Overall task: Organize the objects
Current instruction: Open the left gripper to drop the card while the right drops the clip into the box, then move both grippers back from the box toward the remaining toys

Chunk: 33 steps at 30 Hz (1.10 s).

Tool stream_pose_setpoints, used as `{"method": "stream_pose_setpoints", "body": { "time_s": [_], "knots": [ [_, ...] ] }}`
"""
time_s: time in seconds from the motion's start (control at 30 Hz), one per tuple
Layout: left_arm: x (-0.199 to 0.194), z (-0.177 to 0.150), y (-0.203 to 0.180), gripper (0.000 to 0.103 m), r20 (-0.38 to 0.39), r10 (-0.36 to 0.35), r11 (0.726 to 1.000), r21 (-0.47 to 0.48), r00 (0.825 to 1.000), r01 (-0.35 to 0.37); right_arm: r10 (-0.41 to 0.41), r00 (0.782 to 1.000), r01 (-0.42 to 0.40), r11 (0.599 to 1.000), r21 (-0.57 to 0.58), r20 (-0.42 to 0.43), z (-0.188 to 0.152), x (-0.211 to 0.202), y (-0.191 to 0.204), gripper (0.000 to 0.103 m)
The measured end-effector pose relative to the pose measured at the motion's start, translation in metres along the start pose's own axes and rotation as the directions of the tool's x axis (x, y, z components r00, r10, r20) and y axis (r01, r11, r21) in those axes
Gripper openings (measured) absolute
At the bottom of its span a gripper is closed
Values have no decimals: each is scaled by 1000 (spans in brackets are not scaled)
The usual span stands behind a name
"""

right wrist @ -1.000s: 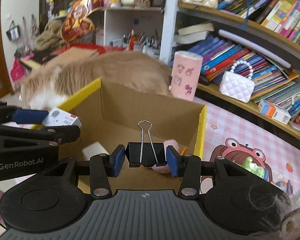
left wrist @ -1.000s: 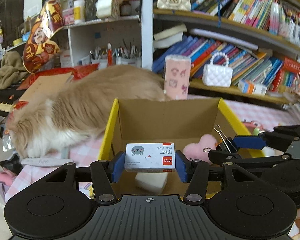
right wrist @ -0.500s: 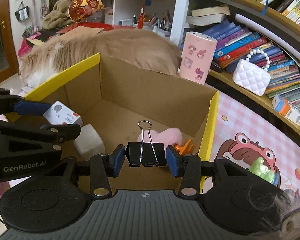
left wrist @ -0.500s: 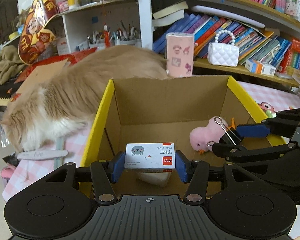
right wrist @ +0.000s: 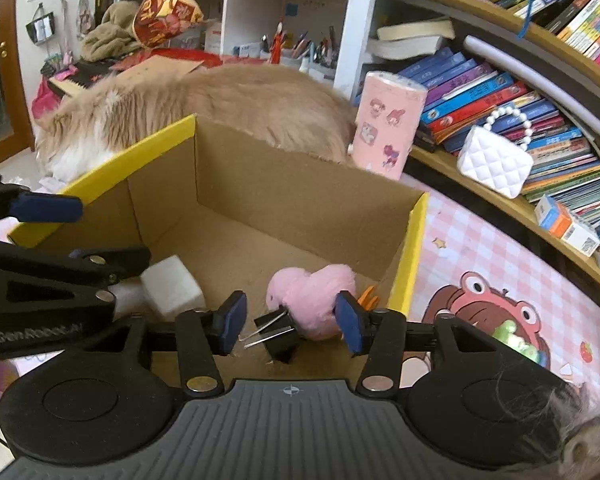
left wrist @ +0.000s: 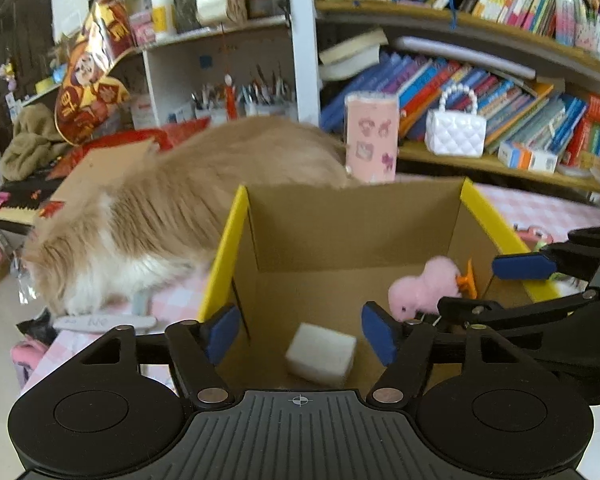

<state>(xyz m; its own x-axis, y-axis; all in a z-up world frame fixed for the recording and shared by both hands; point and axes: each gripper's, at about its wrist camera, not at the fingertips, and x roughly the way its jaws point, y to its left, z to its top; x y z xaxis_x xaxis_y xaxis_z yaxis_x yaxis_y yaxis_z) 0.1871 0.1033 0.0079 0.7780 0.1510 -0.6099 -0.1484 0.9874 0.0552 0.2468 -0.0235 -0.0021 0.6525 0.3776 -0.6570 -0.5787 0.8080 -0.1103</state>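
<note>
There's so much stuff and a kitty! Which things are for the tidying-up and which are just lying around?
For tidying:
cardboard box
black binder clip
white block
pink plush toy
left gripper, opening, empty
right gripper, opening, clip loose between its jaws

Just lying around:
cat
white handbag
books
pink canister

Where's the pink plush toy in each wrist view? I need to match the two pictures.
Left wrist view: the pink plush toy lies on the floor of the cardboard box, at its right side, beside the right gripper.
Right wrist view: the toy sits low and central, just beyond the right gripper, whose jaws are opening.
Shared landmark: the white foam block, left of the toy in both.
</note>
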Motion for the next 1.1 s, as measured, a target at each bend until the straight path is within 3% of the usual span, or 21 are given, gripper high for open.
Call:
{"method": "stream_pose_setpoints", "body": {
  "time_s": [0.2, 0.47, 0.77, 1.1],
  "knots": [
    [-26, 3, 7, 81, 64, 6, 999, -35, 998, -3, -52, 996, 49, 998, 33, 71, 0, -27, 2, 56],
    [-53, -8, 12, 83, 96, -7, 999, -44, 995, 11, -99, 990, 89, 991, 95, 99, -11, -56, 10, 56],
    [-78, -37, 23, 83, 79, -5, 999, -40, 997, 8, -152, 984, 138, 980, 144, 96, -32, -84, 29, 57],
    [-103, -81, 31, 83, 0, -17, 999, -38, 1000, 17, -147, 989, 142, 968, 206, 9, -73, -103, 60, 57]
  ]
}}
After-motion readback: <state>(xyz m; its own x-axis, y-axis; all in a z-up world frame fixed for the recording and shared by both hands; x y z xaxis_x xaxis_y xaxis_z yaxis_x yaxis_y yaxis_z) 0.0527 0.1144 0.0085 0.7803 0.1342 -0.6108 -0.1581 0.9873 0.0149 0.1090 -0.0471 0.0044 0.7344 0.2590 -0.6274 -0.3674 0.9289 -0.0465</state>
